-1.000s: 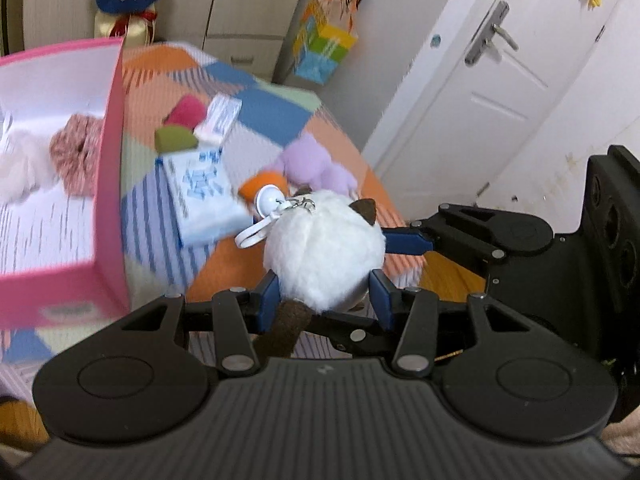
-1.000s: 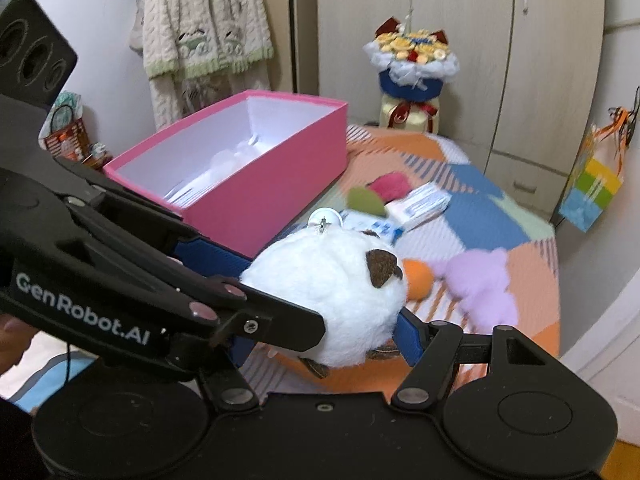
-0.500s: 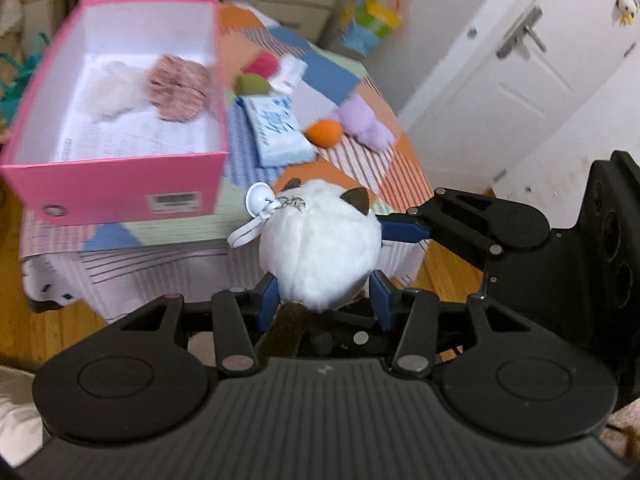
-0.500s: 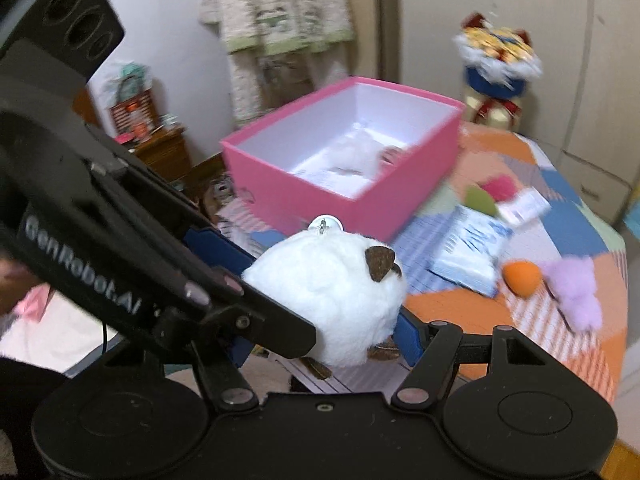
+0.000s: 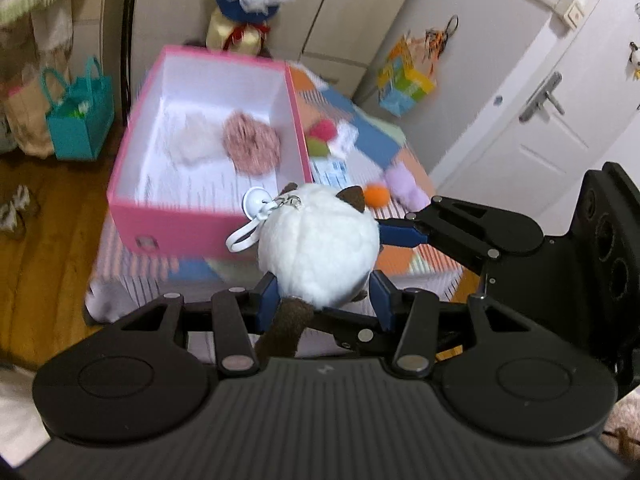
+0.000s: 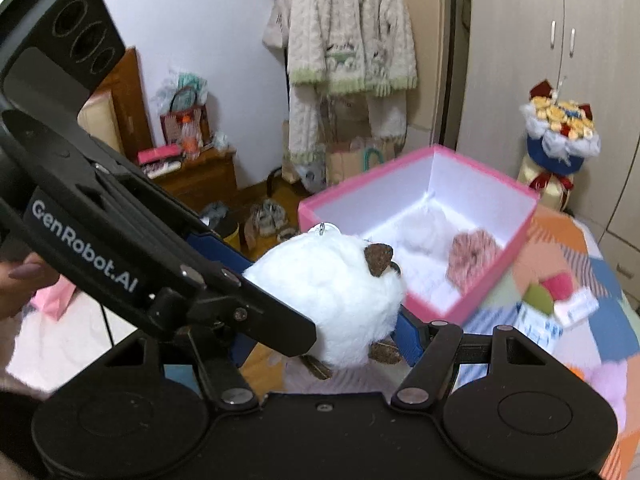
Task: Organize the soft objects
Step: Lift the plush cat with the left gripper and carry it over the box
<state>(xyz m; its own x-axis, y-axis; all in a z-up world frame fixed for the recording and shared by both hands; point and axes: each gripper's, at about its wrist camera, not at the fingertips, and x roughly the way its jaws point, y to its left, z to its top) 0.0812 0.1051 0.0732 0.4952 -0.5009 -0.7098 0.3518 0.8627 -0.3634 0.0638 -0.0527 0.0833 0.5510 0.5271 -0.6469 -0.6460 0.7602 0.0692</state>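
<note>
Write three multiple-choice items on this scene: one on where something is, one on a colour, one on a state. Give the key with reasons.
1. Where is the pink scrunchie?
A. inside the pink box
B. on the quilt
C. on the floor

2. What colour are the ears of the white plush toy?
A. blue
B. brown
C. yellow

3. How is the plush toy held?
A. by the left gripper alone
B. by the right gripper alone
C. by both grippers

Key: 1 A, it lies on the box's white floor; 2 B, a brown ear shows in both views; 3 C, the blue pads of both grippers press its sides.
</note>
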